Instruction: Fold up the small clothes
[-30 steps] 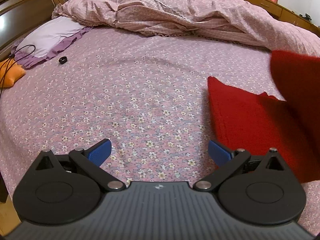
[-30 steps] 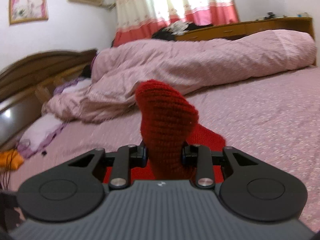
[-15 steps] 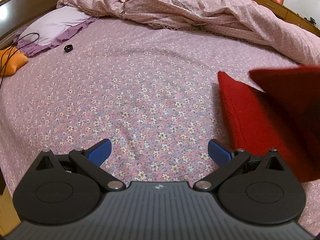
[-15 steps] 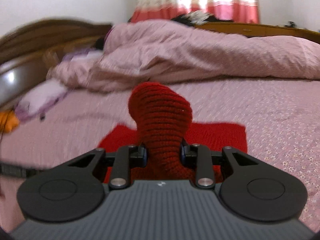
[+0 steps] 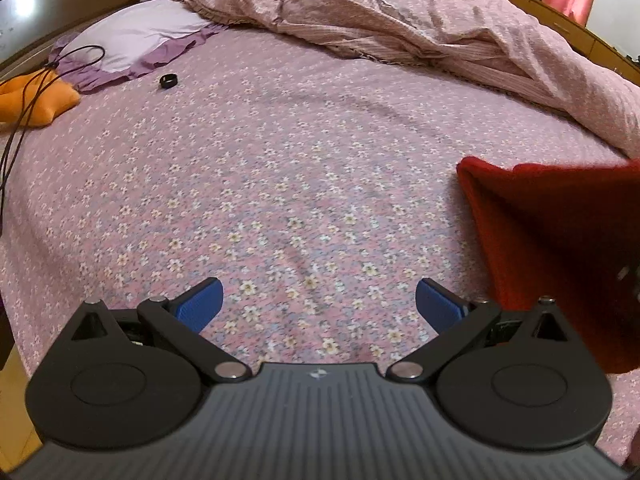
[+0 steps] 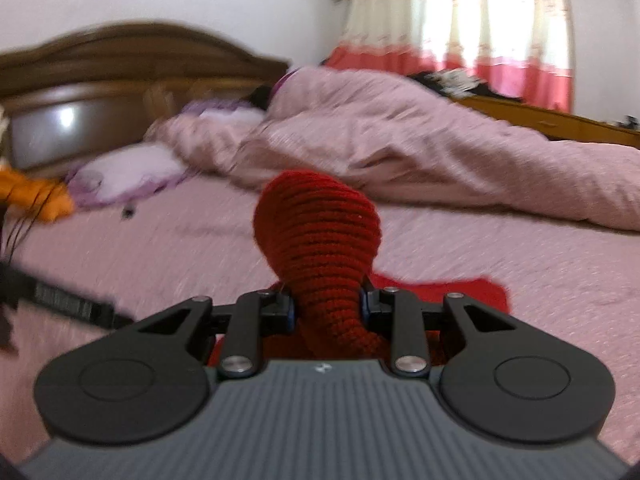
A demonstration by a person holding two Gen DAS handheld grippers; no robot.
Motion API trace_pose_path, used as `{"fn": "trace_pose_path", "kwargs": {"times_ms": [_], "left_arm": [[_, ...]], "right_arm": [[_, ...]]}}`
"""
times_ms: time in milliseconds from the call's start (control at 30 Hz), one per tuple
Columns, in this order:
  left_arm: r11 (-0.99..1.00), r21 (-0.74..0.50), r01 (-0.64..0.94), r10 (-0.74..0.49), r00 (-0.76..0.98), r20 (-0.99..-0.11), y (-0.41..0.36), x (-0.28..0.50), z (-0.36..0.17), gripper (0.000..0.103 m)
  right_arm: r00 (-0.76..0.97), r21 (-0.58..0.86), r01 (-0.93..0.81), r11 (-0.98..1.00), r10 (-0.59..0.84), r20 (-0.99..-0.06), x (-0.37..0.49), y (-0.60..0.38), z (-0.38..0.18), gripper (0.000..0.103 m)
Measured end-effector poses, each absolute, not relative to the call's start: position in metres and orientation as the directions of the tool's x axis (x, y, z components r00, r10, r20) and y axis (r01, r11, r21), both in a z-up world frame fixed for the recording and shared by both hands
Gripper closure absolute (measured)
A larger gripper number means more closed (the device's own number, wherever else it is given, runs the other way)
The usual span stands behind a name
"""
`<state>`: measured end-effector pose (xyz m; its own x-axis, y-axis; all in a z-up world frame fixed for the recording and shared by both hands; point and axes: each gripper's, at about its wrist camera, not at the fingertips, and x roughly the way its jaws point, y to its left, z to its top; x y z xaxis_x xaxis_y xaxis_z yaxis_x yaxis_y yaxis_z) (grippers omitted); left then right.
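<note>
R gripper [image 6: 327,306] is clamped on a bunched fold of the red knitted garment [image 6: 320,240], lifting it above the bed; the rest trails down onto the pink floral bedsheet [image 6: 520,280]. L gripper [image 5: 319,304] is released, blue pads [image 5: 199,305] wide apart w/ nothing between, hovering over the sheet just left of the garment. Further off: rumpled pink quilt [image 5: 400,20], lilac pillow [image 5: 132,40], small black ring [image 5: 168,80], orange cushion [image 5: 36,104] under a black cable [image 5: 28,92].
</note>
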<state>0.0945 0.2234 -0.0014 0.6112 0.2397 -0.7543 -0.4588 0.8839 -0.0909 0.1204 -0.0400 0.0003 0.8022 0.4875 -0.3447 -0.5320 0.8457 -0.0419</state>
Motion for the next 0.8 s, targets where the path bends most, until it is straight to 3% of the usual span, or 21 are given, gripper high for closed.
{"fn": "trace_pose_path", "kwargs": {"times_ms": [133, 400, 467, 567, 633, 700, 800], "left_arm": [[0.877, -0.097, -0.470, 0.244, 0.610, -0.754, 0.228, 0.090, -0.003, 0.000], [0.871, -0.103, -0.480, 0.249, 0.613, -0.750, 0.229, 0.085, -0.002, 0.000], [0.869, -0.102, -0.484, 0.250, 0.607, -0.754, 0.229, 0.086, -0.003, 0.000], [0.869, -0.106, -0.484, 0.246, 0.607, -0.756, 0.227, 0.085, -0.002, 0.000], [0.872, -0.105, -0.479, 0.247, 0.614, -0.749, 0.225, 0.084, 0.002, 0.000], [0.876, -0.104, -0.472, 0.248, 0.623, -0.742, 0.223, 0.083, 0.008, 0.000], [0.886, -0.107, -0.451, 0.244, 0.650, -0.720, 0.217, 0.081, 0.021, 0.000]], "right_arm": [[0.779, -0.056, -0.565, 0.823, 0.510, -0.365, 0.114, -0.031, -0.011, 0.072], [0.758, 0.081, -0.567, 0.819, 0.558, -0.339, 0.121, -0.043, -0.001, 0.072], [0.751, 0.060, -0.581, 0.812, 0.563, -0.346, 0.117, -0.041, -0.005, 0.072], [0.719, 0.006, -0.608, 0.794, 0.554, -0.421, 0.121, -0.029, -0.015, 0.064], [0.718, -0.026, -0.619, 0.785, 0.551, -0.425, 0.115, -0.023, -0.015, 0.048], [0.692, -0.001, -0.638, 0.770, 0.573, -0.439, 0.109, -0.021, -0.012, 0.039], [0.677, 0.050, -0.639, 0.768, 0.592, -0.437, 0.102, -0.027, -0.005, 0.039]]}}
